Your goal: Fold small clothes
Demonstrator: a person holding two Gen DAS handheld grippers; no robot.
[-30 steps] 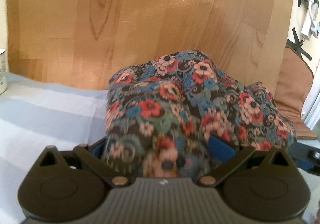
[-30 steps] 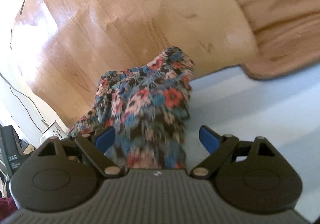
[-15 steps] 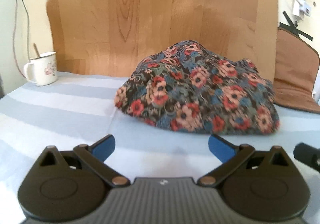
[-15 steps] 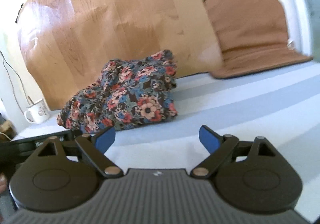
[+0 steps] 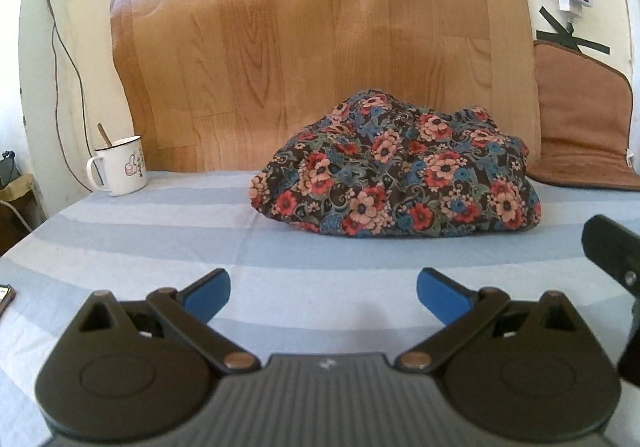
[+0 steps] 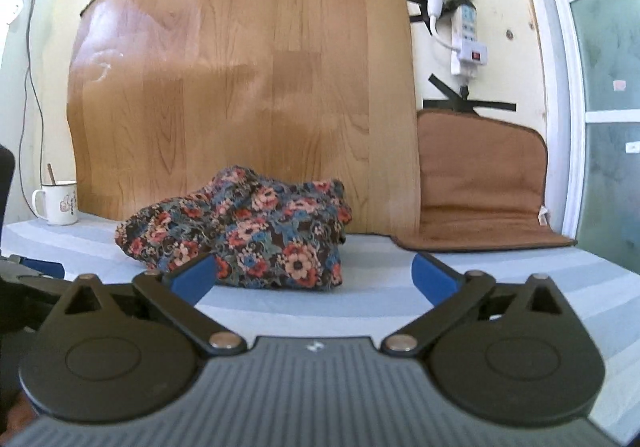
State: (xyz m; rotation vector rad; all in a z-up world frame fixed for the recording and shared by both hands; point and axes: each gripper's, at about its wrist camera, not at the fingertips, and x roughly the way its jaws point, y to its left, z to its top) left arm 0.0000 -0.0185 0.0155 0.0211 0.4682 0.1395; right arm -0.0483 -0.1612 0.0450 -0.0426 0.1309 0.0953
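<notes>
A floral garment (image 5: pixel 396 171) lies in a crumpled heap at the back of the blue-and-white striped cloth (image 5: pixel 200 231), against the wooden board. It also shows in the right wrist view (image 6: pixel 248 231). My left gripper (image 5: pixel 323 293) is open and empty, well back from the heap. My right gripper (image 6: pixel 314 279) is open and empty, also back from it and to its right. Part of the right gripper shows at the right edge of the left wrist view (image 5: pixel 612 255).
A white mug (image 5: pixel 120 167) with a spoon stands at the back left. A brown cushion (image 6: pixel 480 183) leans on the wall at the back right. A wooden board (image 6: pixel 240 87) is taped to the wall. A power strip (image 6: pixel 466 39) hangs above the cushion.
Both grippers let go of the floral garment and pulled back from it. The garment now lies as a heap on the striped cloth, farther away in both views.
</notes>
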